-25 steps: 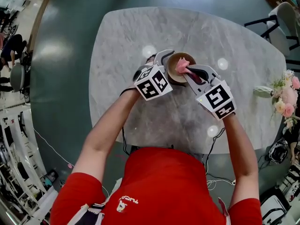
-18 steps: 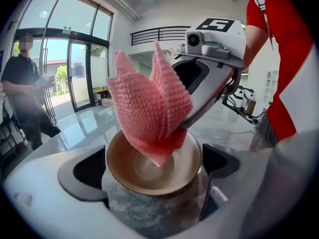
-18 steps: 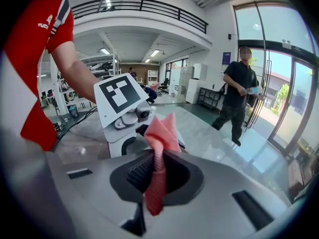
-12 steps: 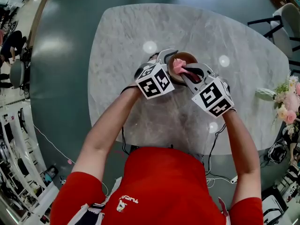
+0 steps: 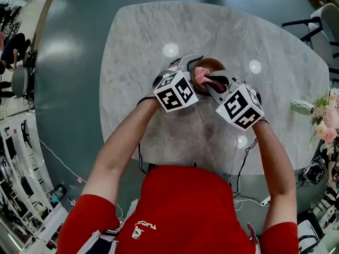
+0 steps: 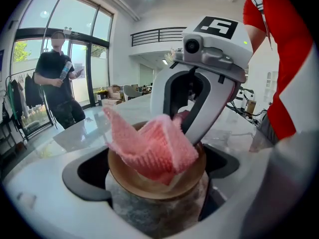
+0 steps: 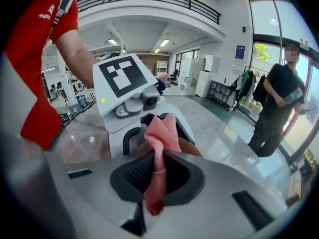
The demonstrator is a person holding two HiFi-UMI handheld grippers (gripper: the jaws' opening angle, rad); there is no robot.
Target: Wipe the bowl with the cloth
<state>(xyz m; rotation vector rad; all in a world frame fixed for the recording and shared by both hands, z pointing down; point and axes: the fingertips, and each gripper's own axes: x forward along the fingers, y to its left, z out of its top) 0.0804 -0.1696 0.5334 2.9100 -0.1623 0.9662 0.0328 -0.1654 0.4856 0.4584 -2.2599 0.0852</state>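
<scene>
Both grippers engaged: left gripper [image 6: 154,172] clamped around the brown bowl [image 5: 213,65], right gripper [image 7: 157,179] pinching the pink cloth [image 7: 160,132], whose bunched end rests inside the bowl.

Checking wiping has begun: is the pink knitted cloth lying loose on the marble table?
No, the right gripper pinches the pink knitted cloth, its free end down in the brown wooden bowl.

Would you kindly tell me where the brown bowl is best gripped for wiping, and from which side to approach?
Grip the bowl across its round outer wall just below the rim, coming in level from its side, as the left gripper does. That leaves the open mouth free for the pink cloth pinched in the right gripper.
</scene>
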